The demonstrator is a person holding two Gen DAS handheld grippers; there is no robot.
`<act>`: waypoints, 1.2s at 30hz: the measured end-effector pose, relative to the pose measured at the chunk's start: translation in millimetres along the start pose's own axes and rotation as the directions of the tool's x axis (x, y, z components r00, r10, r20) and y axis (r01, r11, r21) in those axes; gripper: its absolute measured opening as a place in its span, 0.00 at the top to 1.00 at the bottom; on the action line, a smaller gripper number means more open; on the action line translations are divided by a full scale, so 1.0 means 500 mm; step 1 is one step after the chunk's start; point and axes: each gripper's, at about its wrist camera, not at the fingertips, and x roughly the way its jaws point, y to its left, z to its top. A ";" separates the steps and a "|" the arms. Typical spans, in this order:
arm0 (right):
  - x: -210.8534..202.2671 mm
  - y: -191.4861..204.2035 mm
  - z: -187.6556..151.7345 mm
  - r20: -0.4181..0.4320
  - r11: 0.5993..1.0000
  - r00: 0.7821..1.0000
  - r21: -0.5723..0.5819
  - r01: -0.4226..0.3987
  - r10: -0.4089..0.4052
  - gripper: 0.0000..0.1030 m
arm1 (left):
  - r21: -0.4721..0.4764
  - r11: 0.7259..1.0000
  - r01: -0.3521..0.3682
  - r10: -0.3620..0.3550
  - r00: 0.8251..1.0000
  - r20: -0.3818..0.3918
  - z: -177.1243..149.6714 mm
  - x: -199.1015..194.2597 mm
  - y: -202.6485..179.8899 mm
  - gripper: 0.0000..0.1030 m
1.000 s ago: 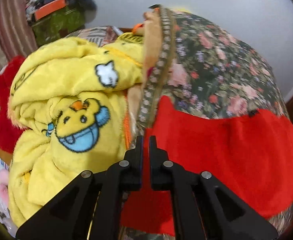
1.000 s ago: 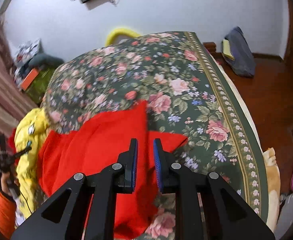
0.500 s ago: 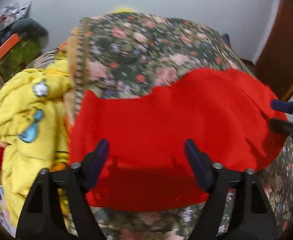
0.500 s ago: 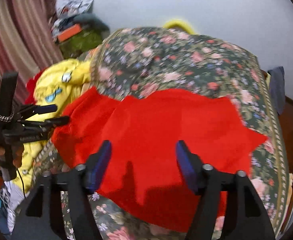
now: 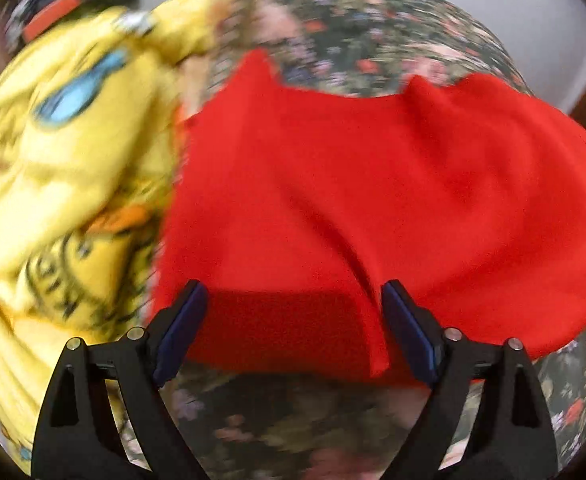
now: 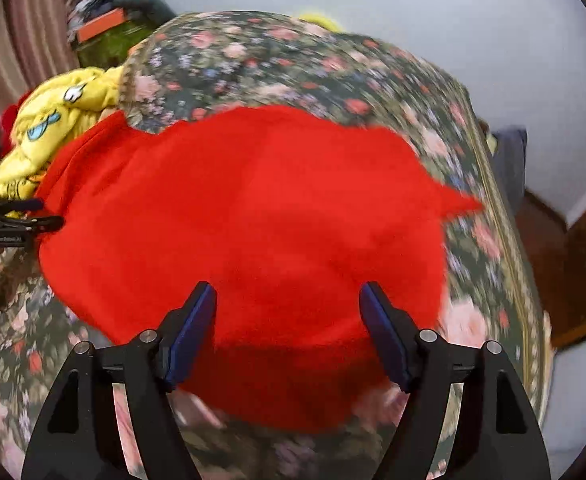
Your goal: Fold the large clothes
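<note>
A large red garment (image 5: 373,200) lies spread on the flowered bedspread (image 5: 353,32); it also shows in the right wrist view (image 6: 253,208). My left gripper (image 5: 293,312) is open and empty, its jaws wide apart over the garment's near left edge. My right gripper (image 6: 287,312) is open and empty, hovering over the garment's near edge. In the right wrist view the left gripper (image 6: 33,216) shows at the far left, by the garment's left side.
A crumpled yellow fleece with cartoon prints (image 5: 65,184) lies left of the red garment, also in the right wrist view (image 6: 49,128). The bedspread (image 6: 293,60) covers the bed. A dark cloth (image 6: 509,160) lies on the floor at right. Clutter (image 6: 109,28) sits at back left.
Both grippers were shut a second ago and have opened wide, letting go of the red garment. The garment now lies spread flat, and both grippers have shifted over its near edge.
</note>
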 end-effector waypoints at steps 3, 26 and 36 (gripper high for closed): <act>-0.006 -0.045 -0.026 -0.034 0.997 0.998 0.059 0.045 -0.043 0.30 | -0.046 0.992 -0.113 0.113 0.994 -0.008 -0.025 -0.005 0.051 0.13; -0.164 0.011 0.018 0.160 0.996 0.987 0.085 -0.023 0.009 0.24 | -0.194 0.960 0.204 -0.180 0.974 0.135 -0.060 -0.174 0.034 0.13; -0.034 0.077 0.017 0.040 0.996 0.996 0.050 -0.076 0.074 0.21 | -0.457 0.765 0.454 -0.474 0.877 0.077 -0.082 -0.048 0.026 0.13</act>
